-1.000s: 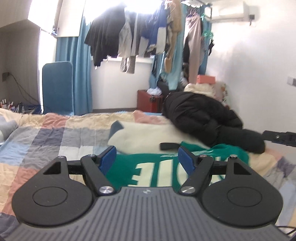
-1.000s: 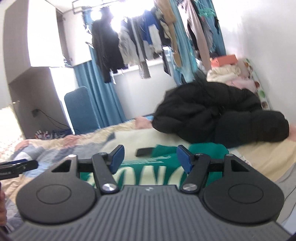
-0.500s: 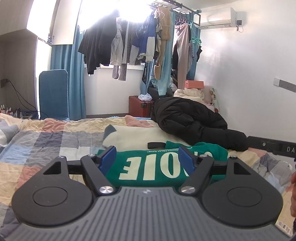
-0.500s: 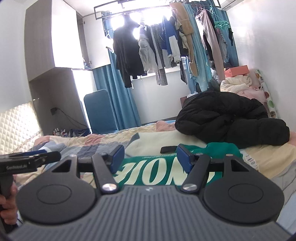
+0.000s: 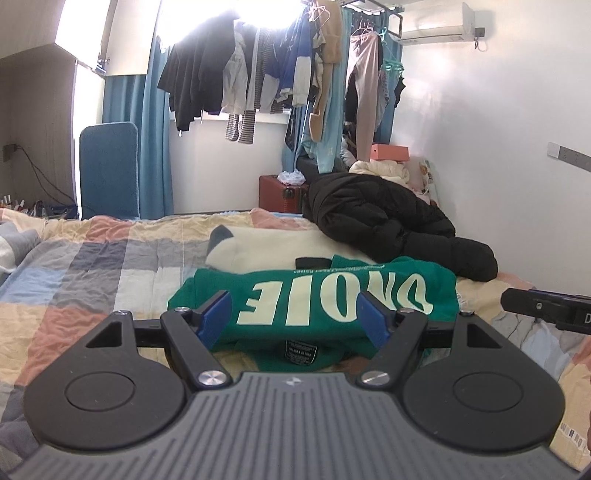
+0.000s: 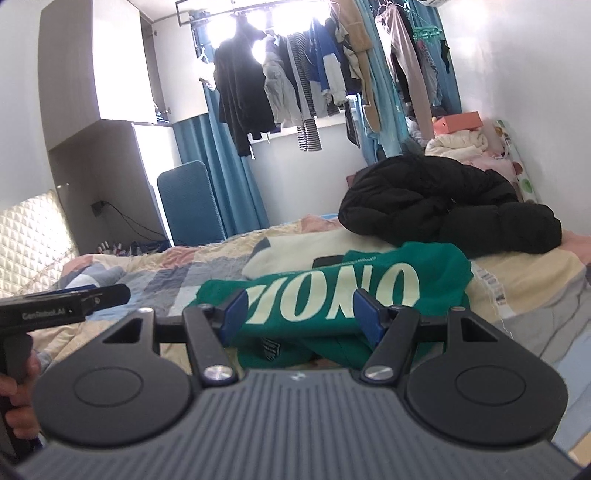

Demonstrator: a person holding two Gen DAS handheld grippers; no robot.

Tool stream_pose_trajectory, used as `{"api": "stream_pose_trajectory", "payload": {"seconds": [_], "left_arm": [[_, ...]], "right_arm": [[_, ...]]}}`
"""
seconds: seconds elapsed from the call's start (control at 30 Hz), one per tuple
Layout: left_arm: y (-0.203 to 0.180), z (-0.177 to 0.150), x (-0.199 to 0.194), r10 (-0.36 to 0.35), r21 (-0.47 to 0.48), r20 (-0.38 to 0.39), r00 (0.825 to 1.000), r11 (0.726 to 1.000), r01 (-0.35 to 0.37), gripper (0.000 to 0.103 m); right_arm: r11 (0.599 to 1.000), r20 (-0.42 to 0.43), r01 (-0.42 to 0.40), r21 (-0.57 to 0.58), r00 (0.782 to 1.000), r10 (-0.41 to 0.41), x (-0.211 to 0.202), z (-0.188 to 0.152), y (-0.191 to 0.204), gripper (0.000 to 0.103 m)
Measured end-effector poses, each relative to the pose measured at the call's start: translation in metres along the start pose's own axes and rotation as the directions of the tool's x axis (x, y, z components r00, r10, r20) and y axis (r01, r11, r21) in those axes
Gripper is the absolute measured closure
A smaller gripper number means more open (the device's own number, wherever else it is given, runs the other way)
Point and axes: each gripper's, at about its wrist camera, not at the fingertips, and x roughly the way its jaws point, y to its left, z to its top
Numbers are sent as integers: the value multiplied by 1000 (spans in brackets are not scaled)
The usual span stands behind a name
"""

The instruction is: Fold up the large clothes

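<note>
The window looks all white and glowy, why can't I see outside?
Left wrist view: daylight floods the window behind the hanging clothes and blows it out to white. Right wrist view: the same glare, the clothes go dark against it, and the walls bend from the fisheye lens.

Both my wrist cameras look low along my tongs across the bed (image 5: 110, 258), close behind the green sweatshirt (image 5: 332, 295) (image 6: 332, 295), sharing it mid-frame.
</note>
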Motion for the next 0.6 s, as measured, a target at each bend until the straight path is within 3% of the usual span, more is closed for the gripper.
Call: {"api": "stream_pose_trajectory", "payload": {"seconds": [0.43,0.6], "left_arm": [[-1,-4,9,8,31,-18,1000,1000,-7,23],[1,-4,11,0,16,-20,1000,1000,1,13]], "right_arm": [[1000,-28,22,4,999,-22,-2,-19,-1,37],[1000,-18,26,-4,999,-27,-3,-15,-1,37]]}}
